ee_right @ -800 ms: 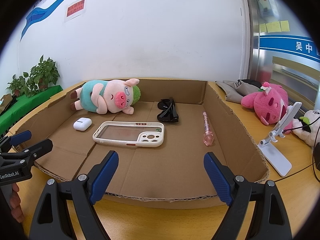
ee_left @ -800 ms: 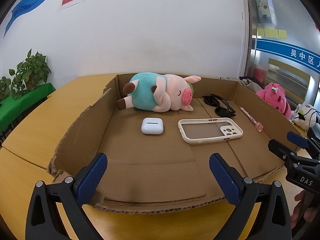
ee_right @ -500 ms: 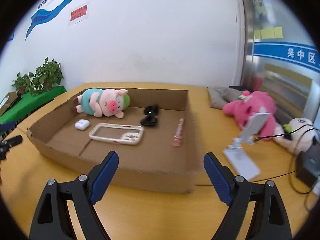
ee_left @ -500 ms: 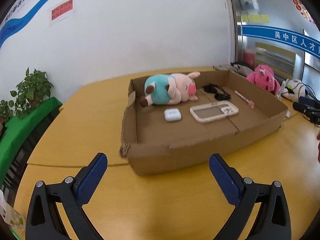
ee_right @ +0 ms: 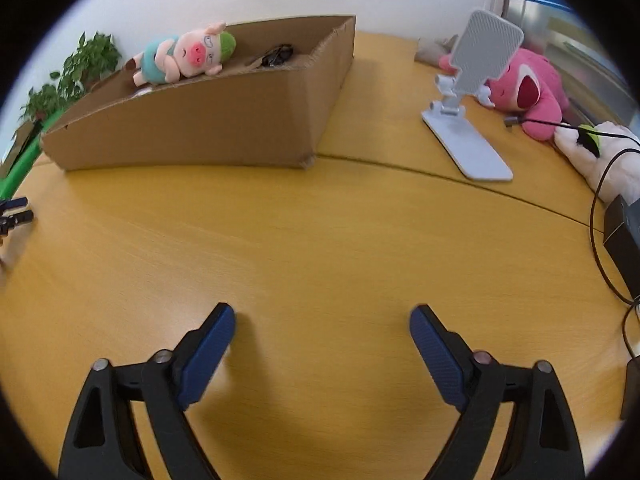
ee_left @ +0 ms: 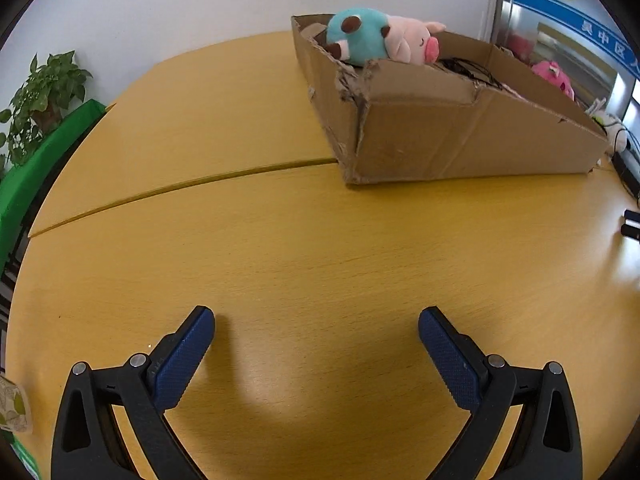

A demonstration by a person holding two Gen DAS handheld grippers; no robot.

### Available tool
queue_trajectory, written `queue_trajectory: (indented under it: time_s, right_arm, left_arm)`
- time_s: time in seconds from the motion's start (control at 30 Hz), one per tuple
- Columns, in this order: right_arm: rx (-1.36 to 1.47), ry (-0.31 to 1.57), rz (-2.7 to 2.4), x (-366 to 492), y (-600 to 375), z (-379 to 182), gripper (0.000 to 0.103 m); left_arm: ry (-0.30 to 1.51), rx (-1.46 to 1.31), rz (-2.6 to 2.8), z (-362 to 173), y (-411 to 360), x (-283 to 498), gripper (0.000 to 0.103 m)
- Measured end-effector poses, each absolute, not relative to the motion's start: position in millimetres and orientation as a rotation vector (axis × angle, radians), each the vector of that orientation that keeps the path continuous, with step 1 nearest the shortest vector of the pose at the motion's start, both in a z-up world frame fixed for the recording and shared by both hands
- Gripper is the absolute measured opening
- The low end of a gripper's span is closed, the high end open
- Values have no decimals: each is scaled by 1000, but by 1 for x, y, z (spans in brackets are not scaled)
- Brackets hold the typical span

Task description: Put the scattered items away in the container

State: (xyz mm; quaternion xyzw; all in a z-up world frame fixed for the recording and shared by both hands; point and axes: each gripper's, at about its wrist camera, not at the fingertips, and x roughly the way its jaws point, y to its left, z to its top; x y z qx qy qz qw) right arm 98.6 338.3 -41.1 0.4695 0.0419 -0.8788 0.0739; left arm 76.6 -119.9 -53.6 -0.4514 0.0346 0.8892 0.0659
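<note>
Change in view: pulled back and lowered since 0.8 s ago; then hung over the cardboard box (ee_left: 460, 136) looking in, now low over bare wooden table (ee_left: 320, 264), box pushed to the upper right of the left wrist frame and the upper left of the right wrist frame.
Left gripper (ee_left: 316, 344): spread wide, nothing between the blue pads, hovering close above the tabletop; tips also glimpsed at the far left edge of the right wrist view.
Right gripper (ee_right: 322, 340): likewise spread wide and empty, low over the table, lower centre of frame.
Container: box resting on the table, torn near corner facing the left camera.
Contents visible now: plush pig (ee_left: 380, 40) lying against the far wall, peeking over the rim; sunglasses (ee_right: 276, 55) beside it; the rest hidden behind the near wall from this low angle.
Off the box: white phone stand (ee_right: 466, 108), pink plush (ee_right: 528, 92) and a white plush (ee_right: 600, 156) with cables, right side of the right wrist frame; probably fixtures of the desk, not scattered items, though not certain.
Meaning for task: likely finished, with both grippers withdrawn empty to a resting pose and no loose item on the open tabletop.
Writing: blue wall sign at upper right of the left wrist frame, white Chinese characters, only partly legible, roughly "吴中区"; nothing else readable now.
</note>
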Motion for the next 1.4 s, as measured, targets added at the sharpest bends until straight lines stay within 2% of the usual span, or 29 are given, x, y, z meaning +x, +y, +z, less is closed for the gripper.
queue_trajectory:
  time_s: [0.13, 0.43, 1.4]
  right_arm:
    - [1393, 89, -2695, 90, 307, -47, 103]
    - [1358, 139, -2639, 75, 267, -45, 103]
    - [1352, 142, -2640, 77, 264, -47, 103]
  left_arm:
    - [138, -1318, 2620, -52, -106, 73, 103]
    - [150, -1312, 2583, -50, -107, 53, 103]
    - [157, -1310, 2580, -51, -109, 52, 103]
